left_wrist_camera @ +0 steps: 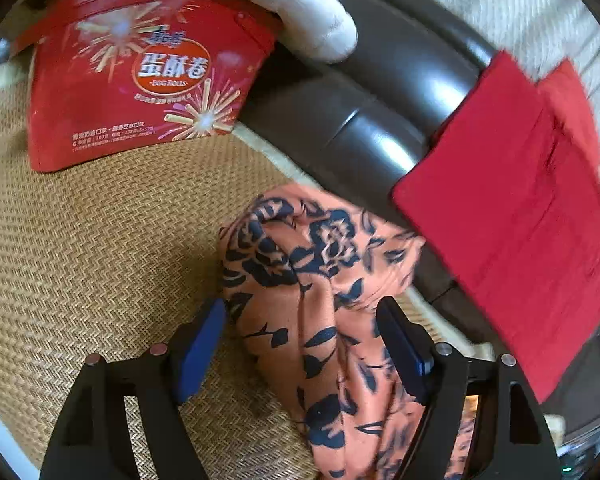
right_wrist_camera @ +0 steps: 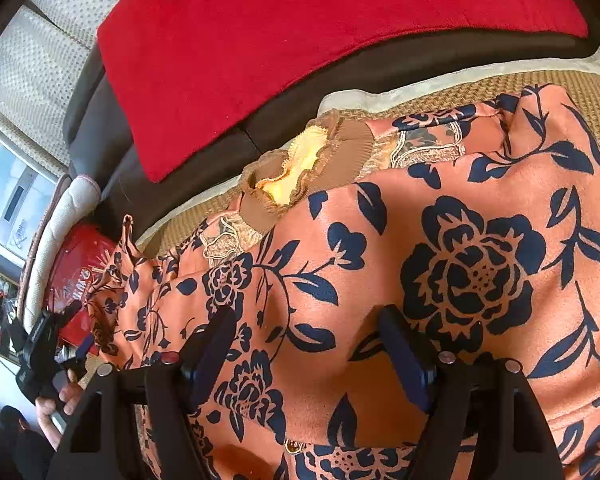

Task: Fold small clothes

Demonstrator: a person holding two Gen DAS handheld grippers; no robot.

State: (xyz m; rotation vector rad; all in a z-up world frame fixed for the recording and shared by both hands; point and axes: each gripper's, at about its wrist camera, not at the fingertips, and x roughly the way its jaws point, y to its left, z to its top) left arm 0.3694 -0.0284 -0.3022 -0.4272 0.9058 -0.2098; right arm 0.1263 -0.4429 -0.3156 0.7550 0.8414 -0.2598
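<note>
An orange garment with a dark blue flower print lies spread on a woven straw mat. Its brown ribbed collar with yellow lining is at the far edge. One sleeve end lies bunched in the left wrist view. My left gripper is open, with the sleeve cloth running between its blue pads. My right gripper is open, low over the garment's body. The left gripper also shows in the right wrist view, at the far left by the sleeve.
A red egg-roll tub stands on the mat at the far left. A dark brown sofa back runs behind the mat, with a red cloth draped over it; the cloth also shows in the right wrist view. A beige cushion rests above the tub.
</note>
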